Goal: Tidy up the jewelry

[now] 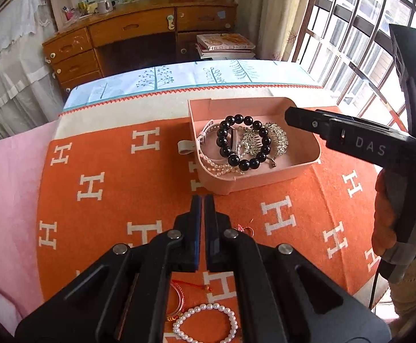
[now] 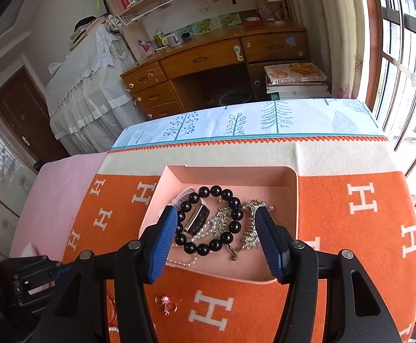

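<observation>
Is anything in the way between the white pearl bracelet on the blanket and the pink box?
Yes: the shut left hand-held gripper stands between the white pearl bracelet and the pink box; beyond it, only orange blanket.

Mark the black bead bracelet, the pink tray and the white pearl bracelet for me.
black bead bracelet (image 1: 243, 142): left wrist view, gap inside its ring.
pink tray (image 1: 265, 178): left wrist view, near outer wall.
white pearl bracelet (image 1: 208, 306): left wrist view, top beads.
</observation>
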Action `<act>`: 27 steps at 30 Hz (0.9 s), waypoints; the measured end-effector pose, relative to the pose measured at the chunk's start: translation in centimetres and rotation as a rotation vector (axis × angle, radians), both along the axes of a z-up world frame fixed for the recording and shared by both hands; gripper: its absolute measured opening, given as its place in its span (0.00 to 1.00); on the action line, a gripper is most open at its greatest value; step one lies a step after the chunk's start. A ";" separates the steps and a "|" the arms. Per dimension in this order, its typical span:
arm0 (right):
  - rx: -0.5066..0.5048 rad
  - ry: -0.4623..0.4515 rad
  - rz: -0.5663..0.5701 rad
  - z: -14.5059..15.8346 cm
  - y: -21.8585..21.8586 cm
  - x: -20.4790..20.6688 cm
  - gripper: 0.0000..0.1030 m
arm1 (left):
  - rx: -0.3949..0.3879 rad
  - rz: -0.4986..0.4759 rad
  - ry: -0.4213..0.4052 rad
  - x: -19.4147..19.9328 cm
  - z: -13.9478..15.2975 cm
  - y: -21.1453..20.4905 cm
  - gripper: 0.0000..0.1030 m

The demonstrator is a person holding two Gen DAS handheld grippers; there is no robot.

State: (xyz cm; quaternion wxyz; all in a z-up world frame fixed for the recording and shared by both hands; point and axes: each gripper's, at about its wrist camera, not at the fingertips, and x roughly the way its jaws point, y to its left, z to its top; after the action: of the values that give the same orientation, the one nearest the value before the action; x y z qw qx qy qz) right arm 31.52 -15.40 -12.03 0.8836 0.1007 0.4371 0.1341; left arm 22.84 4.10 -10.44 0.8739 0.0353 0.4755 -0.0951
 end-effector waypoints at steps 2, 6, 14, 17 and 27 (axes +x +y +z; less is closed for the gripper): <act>-0.029 -0.018 0.007 0.5 -0.1 -1.7 0.61 | -0.017 -0.004 0.022 -0.8 0.4 0.2 0.00; -0.057 -0.063 0.012 1.5 -0.8 -5.7 0.71 | -0.016 0.006 0.069 -2.9 0.5 0.6 0.11; -0.061 -0.121 0.037 3.6 -2.0 -14.0 0.71 | -0.038 0.074 0.043 -8.3 0.9 2.3 0.13; -0.082 -0.147 0.048 3.8 -2.0 -17.0 0.71 | -0.047 0.090 0.050 -9.9 0.5 3.0 0.13; -0.121 -0.157 0.143 1.1 -0.8 -26.0 0.69 | -0.083 0.088 0.048 -14.4 -2.5 3.9 0.13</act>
State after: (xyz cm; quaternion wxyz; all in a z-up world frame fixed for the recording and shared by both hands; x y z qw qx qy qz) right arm 5.52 -16.24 -10.98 0.9077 0.0051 0.3801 0.1779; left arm 8.43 8.04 -12.96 0.8664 -0.0241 0.4929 -0.0772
